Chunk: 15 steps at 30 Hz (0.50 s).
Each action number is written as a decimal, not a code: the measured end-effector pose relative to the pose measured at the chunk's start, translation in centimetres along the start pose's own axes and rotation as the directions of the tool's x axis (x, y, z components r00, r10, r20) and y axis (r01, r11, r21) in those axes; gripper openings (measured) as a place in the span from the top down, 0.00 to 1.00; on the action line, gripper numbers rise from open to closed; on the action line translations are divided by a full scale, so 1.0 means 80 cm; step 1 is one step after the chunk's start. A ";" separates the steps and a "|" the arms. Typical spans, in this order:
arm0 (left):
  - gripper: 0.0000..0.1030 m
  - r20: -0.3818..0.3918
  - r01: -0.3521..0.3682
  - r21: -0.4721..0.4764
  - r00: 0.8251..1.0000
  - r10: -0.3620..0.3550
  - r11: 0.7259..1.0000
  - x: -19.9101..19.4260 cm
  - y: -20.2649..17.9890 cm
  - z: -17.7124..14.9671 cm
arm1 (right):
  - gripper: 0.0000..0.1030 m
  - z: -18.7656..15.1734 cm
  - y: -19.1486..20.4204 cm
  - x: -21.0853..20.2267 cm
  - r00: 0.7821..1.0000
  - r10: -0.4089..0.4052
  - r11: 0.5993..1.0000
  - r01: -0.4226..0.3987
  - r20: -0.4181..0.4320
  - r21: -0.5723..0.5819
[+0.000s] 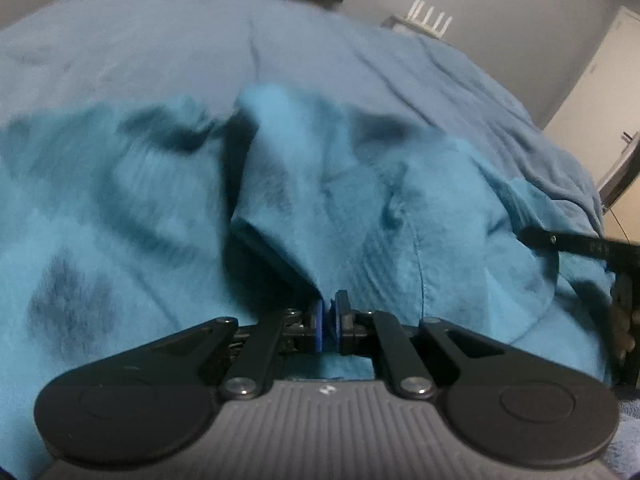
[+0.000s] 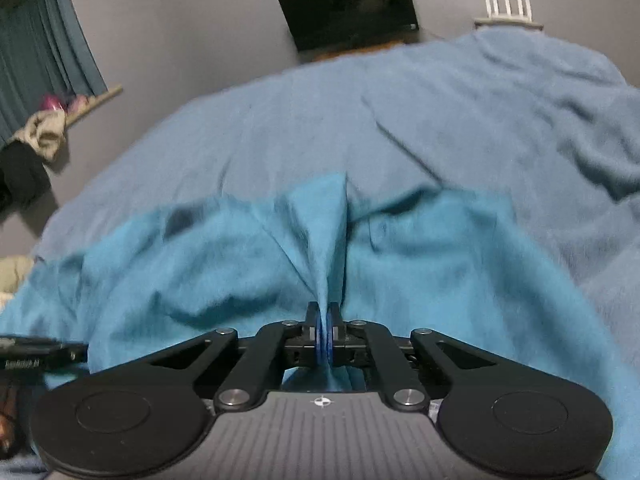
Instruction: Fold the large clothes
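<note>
A large teal garment (image 1: 340,208) lies rumpled on a bed with a blue-grey cover (image 1: 160,48). My left gripper (image 1: 330,320) is shut on a pinched fold of the teal garment, which rises in a ridge ahead of the fingers. My right gripper (image 2: 327,332) is shut on another fold of the same garment (image 2: 240,264), lifted into a peak over the bed cover (image 2: 400,120). The other gripper shows at the right edge of the left wrist view (image 1: 600,252) and at the left edge of the right wrist view (image 2: 32,354). Both views are motion-blurred.
A dark screen (image 2: 348,4) hangs on the far wall beside a white router (image 2: 508,8) on a shelf. Teal curtains (image 2: 40,40) and a heap of clothes (image 2: 40,132) are at the left. A pale door (image 1: 600,80) is at the right.
</note>
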<state>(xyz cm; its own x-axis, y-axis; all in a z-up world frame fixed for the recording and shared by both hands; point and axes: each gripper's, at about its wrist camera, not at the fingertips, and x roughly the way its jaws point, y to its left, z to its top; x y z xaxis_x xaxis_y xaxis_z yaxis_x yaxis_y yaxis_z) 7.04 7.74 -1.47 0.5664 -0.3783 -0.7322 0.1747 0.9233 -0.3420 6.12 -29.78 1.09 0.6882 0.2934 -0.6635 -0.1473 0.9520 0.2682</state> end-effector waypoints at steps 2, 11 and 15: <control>0.98 0.003 0.013 -0.032 1.000 -0.013 0.999 -0.002 0.009 0.002 | 0.88 -0.005 -0.007 -0.001 1.000 0.010 1.000 -0.010 -0.004 0.029; 0.63 0.273 -0.212 0.046 0.943 0.192 0.976 -0.081 -0.017 0.039 | 0.56 0.010 0.031 -0.055 0.972 0.019 0.988 0.017 0.233 -0.153; 0.62 0.334 -0.099 0.136 0.941 0.049 0.986 -0.061 -0.049 0.058 | 0.56 0.026 0.080 -0.036 0.969 0.067 0.954 0.008 0.239 -0.300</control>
<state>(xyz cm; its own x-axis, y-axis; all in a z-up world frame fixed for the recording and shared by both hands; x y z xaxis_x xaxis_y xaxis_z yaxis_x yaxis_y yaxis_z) 7.33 6.28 6.16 0.8105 -0.2894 -0.5093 0.2256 0.9566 -0.1845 4.71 -24.72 6.17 0.8267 0.3272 -0.4577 -0.3482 0.9365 0.0405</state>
